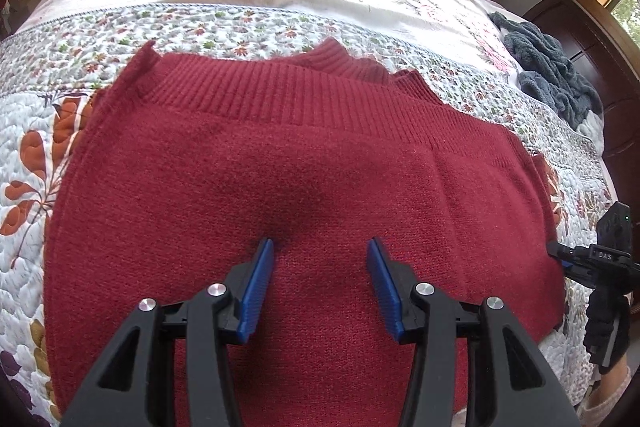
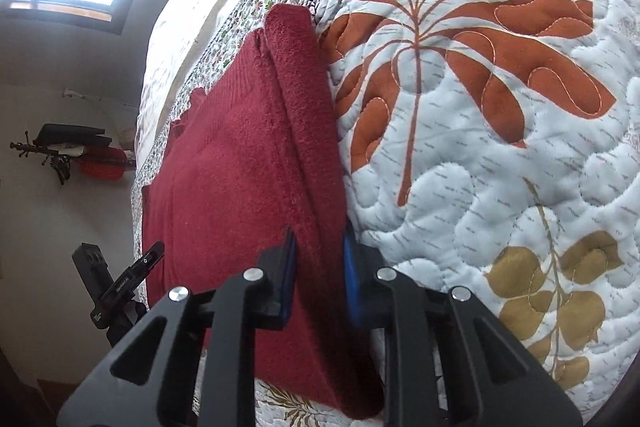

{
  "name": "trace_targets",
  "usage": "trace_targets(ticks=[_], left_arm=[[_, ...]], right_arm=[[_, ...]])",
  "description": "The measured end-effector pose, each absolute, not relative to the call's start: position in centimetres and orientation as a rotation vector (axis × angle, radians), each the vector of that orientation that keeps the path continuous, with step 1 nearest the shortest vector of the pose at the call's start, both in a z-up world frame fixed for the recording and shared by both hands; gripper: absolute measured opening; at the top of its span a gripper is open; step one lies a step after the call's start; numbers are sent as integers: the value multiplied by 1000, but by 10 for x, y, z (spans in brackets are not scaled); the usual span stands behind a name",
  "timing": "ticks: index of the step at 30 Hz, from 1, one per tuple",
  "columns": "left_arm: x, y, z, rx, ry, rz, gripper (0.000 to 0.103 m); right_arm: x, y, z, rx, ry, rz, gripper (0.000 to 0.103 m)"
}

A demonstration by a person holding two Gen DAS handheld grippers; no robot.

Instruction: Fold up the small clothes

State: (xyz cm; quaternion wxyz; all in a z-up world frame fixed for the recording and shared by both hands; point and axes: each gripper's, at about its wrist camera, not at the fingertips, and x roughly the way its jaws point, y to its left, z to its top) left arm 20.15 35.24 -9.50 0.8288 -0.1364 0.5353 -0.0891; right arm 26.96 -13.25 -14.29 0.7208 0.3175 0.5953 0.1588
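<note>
On the quilted bedspread the red knit sweater lies partly folded, ribbed hem toward twelve o'clock. The left gripper hovers over its middle, jaws spread wide and holding nothing. Off at two o'clock sits a grey-blue towel heap. At the sweater's three o'clock edge, the right gripper has its jaws pinched on the doubled side fold. The knit looks soft, light and floppy, not slippery; I'd grip it through both layers near corners or the ribbing, or it will sag.
</note>
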Motion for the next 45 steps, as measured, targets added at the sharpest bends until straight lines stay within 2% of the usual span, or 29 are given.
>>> trace_targets(ticks=[10,20,25,33,45], left_arm=[[204,349,-98,-274,1147,-172,49],[185,367,-56,-340,1092,-198,49],[176,377,-44,-341,1072,-205,49],[170,394,-42,-380,1069,-195,49],[175,395,-44,-437,1070,-218,49]], right_arm=[[272,-130,-139,711,1341,305,17],[281,-48,-40,508,1289,423,14],[289,5,-20,404,1306,461,14],[299,65,-39,280,1373,435,14],[303,84,-86,332,1446,426,17]])
